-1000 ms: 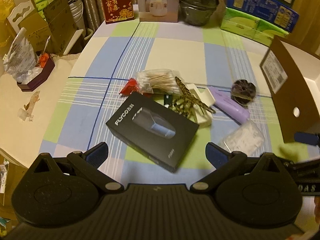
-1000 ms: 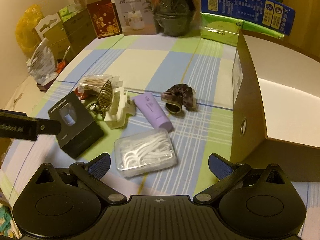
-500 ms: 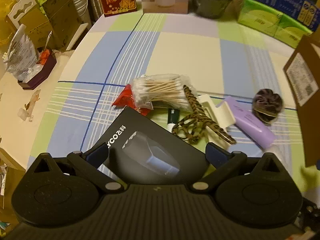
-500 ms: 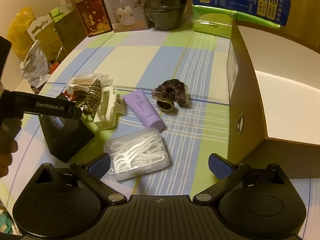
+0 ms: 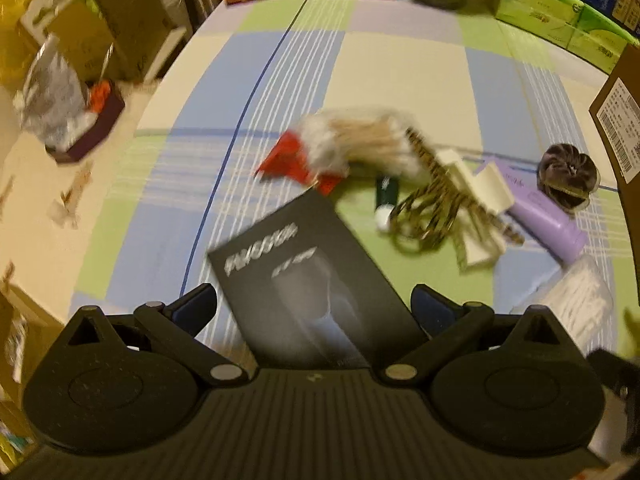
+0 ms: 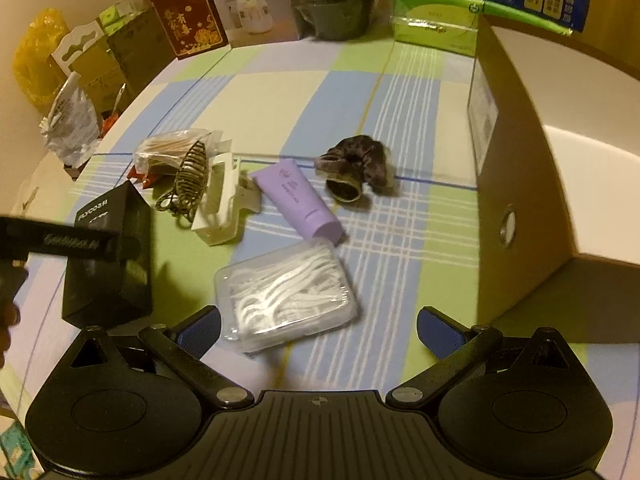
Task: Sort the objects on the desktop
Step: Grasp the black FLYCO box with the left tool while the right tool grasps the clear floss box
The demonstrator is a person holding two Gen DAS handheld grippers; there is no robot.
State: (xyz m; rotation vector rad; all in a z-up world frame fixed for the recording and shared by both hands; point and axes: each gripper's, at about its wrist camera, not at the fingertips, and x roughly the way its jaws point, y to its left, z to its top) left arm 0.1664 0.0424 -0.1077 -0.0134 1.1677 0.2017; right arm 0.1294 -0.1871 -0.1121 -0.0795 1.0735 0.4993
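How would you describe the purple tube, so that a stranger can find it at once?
Start at the big cardboard box on the right of the checked tablecloth. Left of it lies a dark scrunchie, and just left of that the purple tube. It is the only smooth lilac thing, lying flat beside the white hair claw.

A lived-in home, by the look of it: a table under a checked blue, green and cream cloth (image 6: 280, 92), toiletries scattered across it, and along the far edge a red festive gift box (image 6: 188, 16), a small appliance carton (image 6: 252, 0) and green tissue packs (image 6: 436, 28).
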